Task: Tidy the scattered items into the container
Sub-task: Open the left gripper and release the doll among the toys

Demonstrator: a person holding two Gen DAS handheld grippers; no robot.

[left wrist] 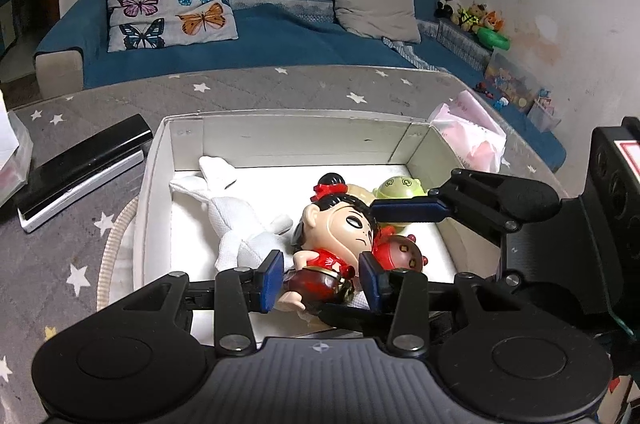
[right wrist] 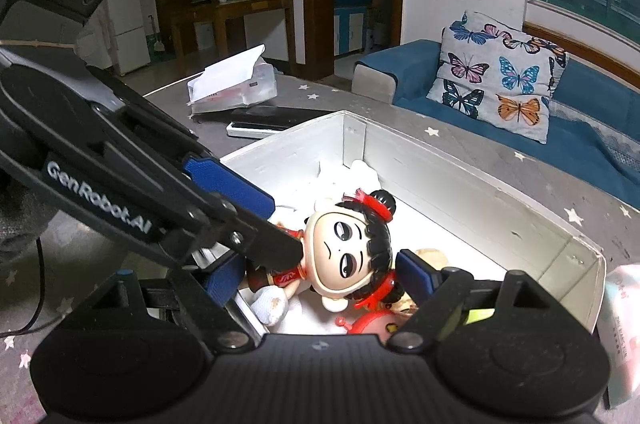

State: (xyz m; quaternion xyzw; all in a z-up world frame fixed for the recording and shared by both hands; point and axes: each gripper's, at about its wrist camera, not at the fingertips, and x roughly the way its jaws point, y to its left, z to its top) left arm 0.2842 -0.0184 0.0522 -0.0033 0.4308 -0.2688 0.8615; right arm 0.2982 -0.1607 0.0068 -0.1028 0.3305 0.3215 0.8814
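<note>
Your left tool (left wrist: 320, 278) sits low over the near end of the white cardboard box (left wrist: 280, 128), its blue-padded fingers (left wrist: 272, 274) set on either side of the red-skirted lower body of the big-headed plastic doll with black hair buns and red bows (left wrist: 340, 228); the pads look to be at or just beside the doll's body, but you cannot tell from either view whether they actually press it. Your right tool (right wrist: 320, 274) comes in from the box's right side with fingers spread wide, one each side of the doll's head, gripping nothing. The doll lies on its back inside the box, face up. Beside it in the box: a white cloth soft toy (left wrist: 236, 220) toward the left wall, a pale green round toy (left wrist: 400, 190) behind the head, and a red ball-shaped toy with small knobs (left wrist: 402, 252) touching the doll's right side. The box stands on the table covered in grey star-print cloth (left wrist: 280, 88). On the table left of the box lies a black-and-silver flat case (left wrist: 80, 168); a pink-and-white plastic packet (left wrist: 472, 136) rests just beside the box's right far corner. A blue sofa with a butterfly-print cushion (left wrist: 172, 0) stands behind the table.
</note>
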